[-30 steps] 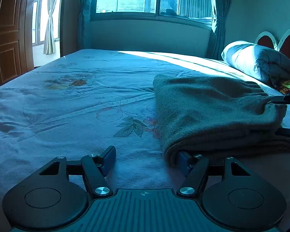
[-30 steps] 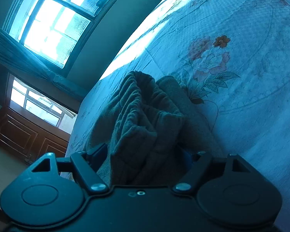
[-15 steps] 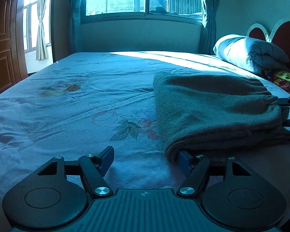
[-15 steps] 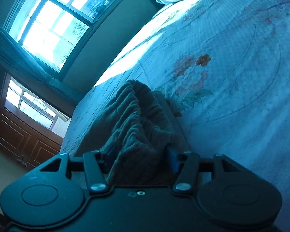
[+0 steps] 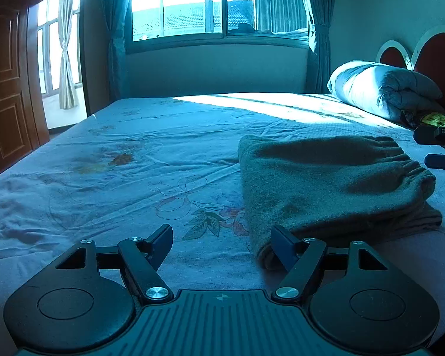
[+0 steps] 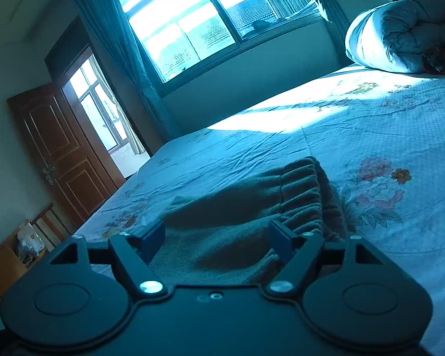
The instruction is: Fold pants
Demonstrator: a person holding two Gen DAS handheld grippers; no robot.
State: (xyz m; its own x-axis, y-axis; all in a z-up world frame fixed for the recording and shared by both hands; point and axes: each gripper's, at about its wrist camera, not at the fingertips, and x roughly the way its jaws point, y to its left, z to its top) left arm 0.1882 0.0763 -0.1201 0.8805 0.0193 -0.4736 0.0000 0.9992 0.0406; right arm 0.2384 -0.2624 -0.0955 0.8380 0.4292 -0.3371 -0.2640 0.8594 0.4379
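Observation:
The grey-green pants (image 5: 335, 184) lie folded in a compact stack on the bed, elastic waistband toward the right. In the left wrist view my left gripper (image 5: 222, 240) is open and empty, low over the sheet at the stack's near left corner, its right finger (image 5: 284, 244) against the fold edge. My right gripper shows at that view's right edge (image 5: 439, 148), just clear of the waistband. In the right wrist view the right gripper (image 6: 216, 237) is open and empty, above the pants (image 6: 252, 207).
The bed has a blue floral sheet (image 5: 118, 163). A rolled quilt (image 5: 382, 89) lies by the red headboard (image 5: 436, 50) at the right. A window (image 5: 216, 6) is behind the bed, a wooden door (image 6: 59, 154) to the left.
My right gripper has opened, let go of the waistband and drawn back and up, turning level. My left gripper has drawn back slightly. The pants lie flatter.

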